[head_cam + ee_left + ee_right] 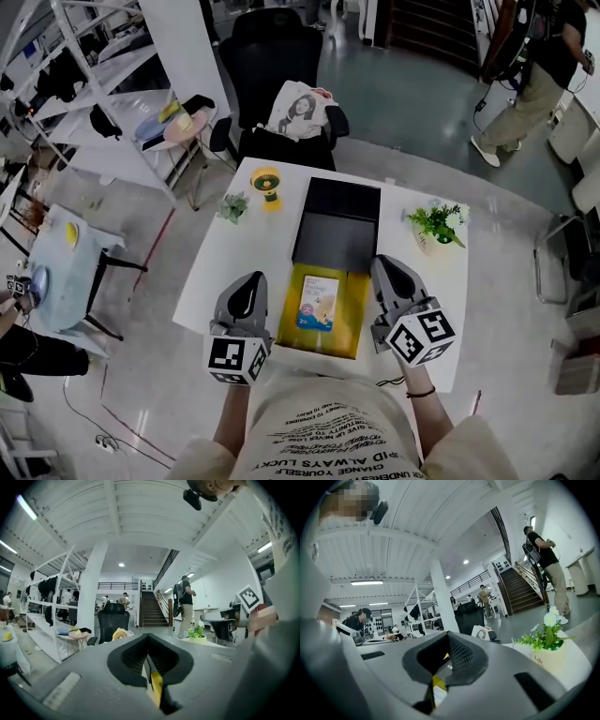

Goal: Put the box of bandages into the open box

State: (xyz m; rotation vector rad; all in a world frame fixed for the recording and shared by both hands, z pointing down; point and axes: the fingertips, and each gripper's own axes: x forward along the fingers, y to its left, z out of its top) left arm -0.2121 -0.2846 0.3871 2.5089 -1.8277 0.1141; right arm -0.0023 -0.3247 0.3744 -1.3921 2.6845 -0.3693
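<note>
— Bandages: where are they?
— The box of bandages (pixel 318 302) lies flat inside the open box (pixel 352 314), on its yellow floor. The black lid (pixel 336 225) lies open beyond it on the white table (pixel 225 267).
— And your grippers?
— My left gripper (pixel 249 281) is just left of the open box and my right gripper (pixel 385 267) just right. Both have their jaws together, holding nothing.
</note>
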